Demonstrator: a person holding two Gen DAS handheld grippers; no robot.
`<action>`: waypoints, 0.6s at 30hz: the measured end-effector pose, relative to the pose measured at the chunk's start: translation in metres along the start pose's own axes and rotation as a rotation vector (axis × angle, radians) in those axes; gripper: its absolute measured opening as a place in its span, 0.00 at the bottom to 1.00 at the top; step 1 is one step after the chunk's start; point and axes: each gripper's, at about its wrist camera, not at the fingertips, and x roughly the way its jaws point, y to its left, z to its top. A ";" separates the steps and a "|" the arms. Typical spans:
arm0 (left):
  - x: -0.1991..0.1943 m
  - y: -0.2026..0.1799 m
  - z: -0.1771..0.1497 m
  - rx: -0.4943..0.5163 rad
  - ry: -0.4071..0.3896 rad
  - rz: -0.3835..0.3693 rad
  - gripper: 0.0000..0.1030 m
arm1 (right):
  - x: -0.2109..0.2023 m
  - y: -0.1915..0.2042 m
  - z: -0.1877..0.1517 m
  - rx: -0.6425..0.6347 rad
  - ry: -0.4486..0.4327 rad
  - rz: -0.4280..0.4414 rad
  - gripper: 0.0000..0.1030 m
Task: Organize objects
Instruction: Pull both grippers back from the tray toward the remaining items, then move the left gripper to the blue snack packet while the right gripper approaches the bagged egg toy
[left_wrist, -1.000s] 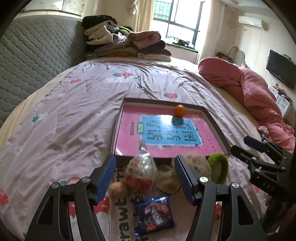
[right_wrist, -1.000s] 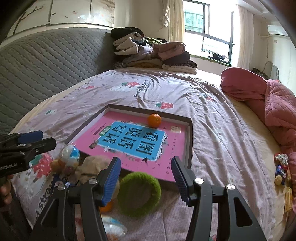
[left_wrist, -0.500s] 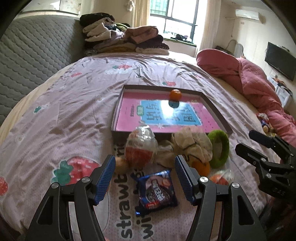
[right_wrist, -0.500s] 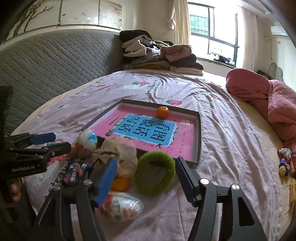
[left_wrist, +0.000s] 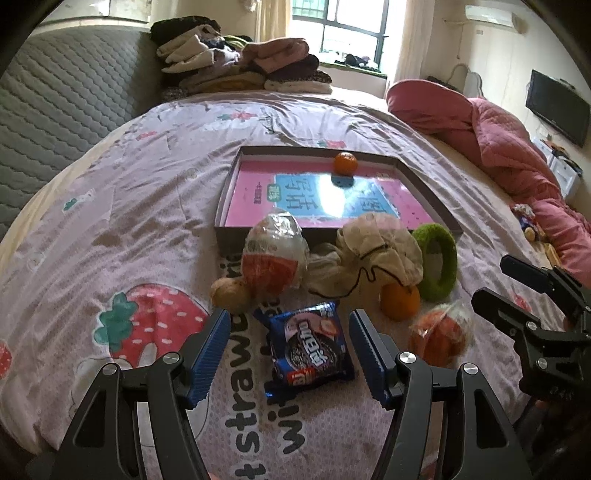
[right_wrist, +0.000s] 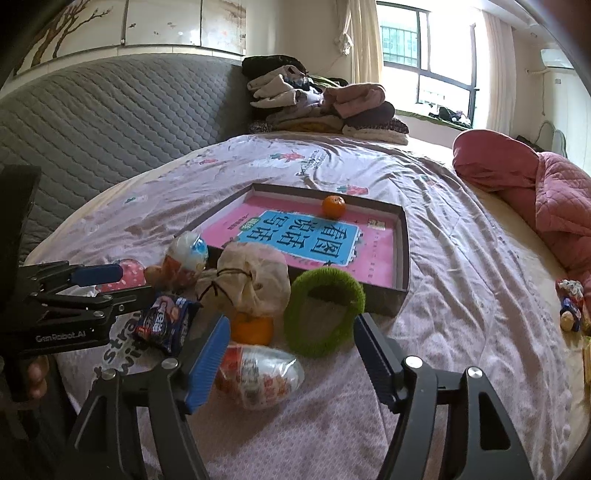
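Observation:
A shallow box (left_wrist: 430, 195) lined with a pink book lies on the bed with a small orange (left_wrist: 345, 163) at its far edge. Before it lie a wrapped toy egg (left_wrist: 275, 254), a beige pouch (left_wrist: 380, 251), a green ring (left_wrist: 436, 262), another orange (left_wrist: 400, 301) and a brown ball (left_wrist: 229, 295). My left gripper (left_wrist: 290, 350) is open, astride a blue cookie pack (left_wrist: 310, 347) without touching it. My right gripper (right_wrist: 291, 358) has its jaws opening; a second wrapped egg (right_wrist: 258, 376) lies by its left finger, and the green ring (right_wrist: 325, 314) sits just beyond.
Folded clothes (right_wrist: 325, 107) are piled at the grey quilted headboard (right_wrist: 110, 122). A pink quilt (right_wrist: 546, 206) is bunched at the right, with small toys (right_wrist: 570, 306) near it. A hand (right_wrist: 35, 373) holds the left gripper (right_wrist: 135, 282) at the left edge.
Both grippers drew back toward the near edge of the bed and sank. The cookie pack came between the left fingers, the second wrapped egg came into the right view, and the right jaws widened.

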 end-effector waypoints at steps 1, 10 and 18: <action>0.001 -0.001 -0.001 0.002 0.003 -0.001 0.66 | 0.000 0.000 -0.002 0.001 0.005 -0.001 0.67; 0.003 -0.002 -0.007 0.010 0.022 0.001 0.66 | 0.000 0.002 -0.013 0.010 0.024 0.002 0.67; 0.005 -0.007 -0.012 0.026 0.037 -0.002 0.66 | 0.001 0.007 -0.020 0.014 0.034 0.009 0.67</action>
